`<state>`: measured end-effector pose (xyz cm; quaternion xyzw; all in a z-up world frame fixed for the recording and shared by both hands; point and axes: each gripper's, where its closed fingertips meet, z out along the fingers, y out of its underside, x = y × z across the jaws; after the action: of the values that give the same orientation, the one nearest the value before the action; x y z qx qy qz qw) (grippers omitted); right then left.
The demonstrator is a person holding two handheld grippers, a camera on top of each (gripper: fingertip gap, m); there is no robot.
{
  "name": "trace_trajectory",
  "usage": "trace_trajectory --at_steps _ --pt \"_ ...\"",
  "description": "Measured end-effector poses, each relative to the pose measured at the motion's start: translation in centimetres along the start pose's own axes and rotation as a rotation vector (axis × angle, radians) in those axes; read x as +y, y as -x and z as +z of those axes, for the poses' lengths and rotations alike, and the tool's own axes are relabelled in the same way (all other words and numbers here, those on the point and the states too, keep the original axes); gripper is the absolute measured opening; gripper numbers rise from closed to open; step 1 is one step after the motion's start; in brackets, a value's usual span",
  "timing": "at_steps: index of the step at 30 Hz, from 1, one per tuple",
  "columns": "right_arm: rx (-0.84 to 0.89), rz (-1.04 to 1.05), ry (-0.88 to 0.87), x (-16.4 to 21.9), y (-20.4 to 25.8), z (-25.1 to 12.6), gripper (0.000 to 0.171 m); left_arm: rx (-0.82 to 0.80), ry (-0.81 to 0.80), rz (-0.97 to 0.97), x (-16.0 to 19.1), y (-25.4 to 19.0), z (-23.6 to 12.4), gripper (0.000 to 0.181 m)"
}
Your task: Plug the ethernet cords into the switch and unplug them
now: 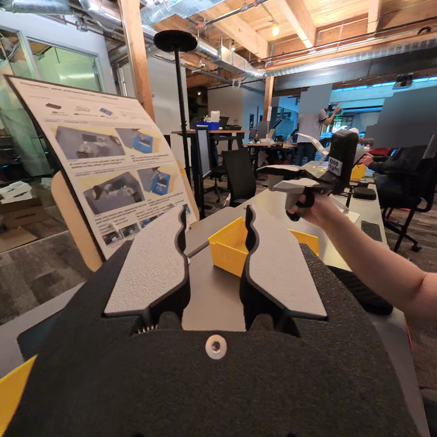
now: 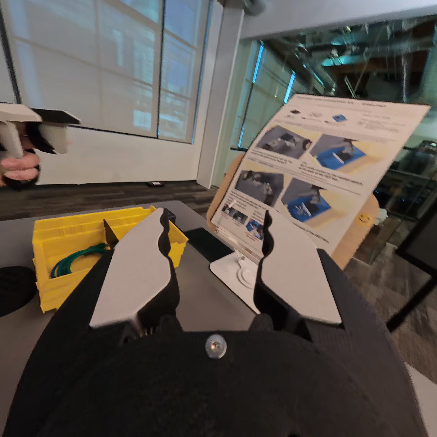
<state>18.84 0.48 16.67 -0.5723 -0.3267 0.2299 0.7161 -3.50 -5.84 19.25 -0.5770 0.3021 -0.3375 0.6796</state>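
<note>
We hold both grippers raised above the counter [image 1: 212,283] with fingers spread and empty — a ready stance, we judge: left gripper [image 1: 215,220], right gripper [image 2: 215,227]. A green cord [image 2: 75,260] lies coiled in the yellow bin [image 2: 71,290] — we cannot see the switch.

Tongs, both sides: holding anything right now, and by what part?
Nothing held. Left tongs are open over the table, empty. Right tongs are open too, empty; the green cord lies in the yellow bin.
</note>
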Motion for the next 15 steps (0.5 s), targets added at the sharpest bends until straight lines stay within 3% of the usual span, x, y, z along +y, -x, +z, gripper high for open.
trace_trajectory --at_steps 6,15 --pt "-0.092 0.043 -0.051 -0.6 1.3 1.0 0.077 0.042 -0.007 0.022 0.1 -0.2 2.5 0.048" --pt "-0.154 0.109 -0.044 1.8 1.7 1.9 0.071 0.102 0.028 0.086 1.5 -2.5 2.5 0.046"
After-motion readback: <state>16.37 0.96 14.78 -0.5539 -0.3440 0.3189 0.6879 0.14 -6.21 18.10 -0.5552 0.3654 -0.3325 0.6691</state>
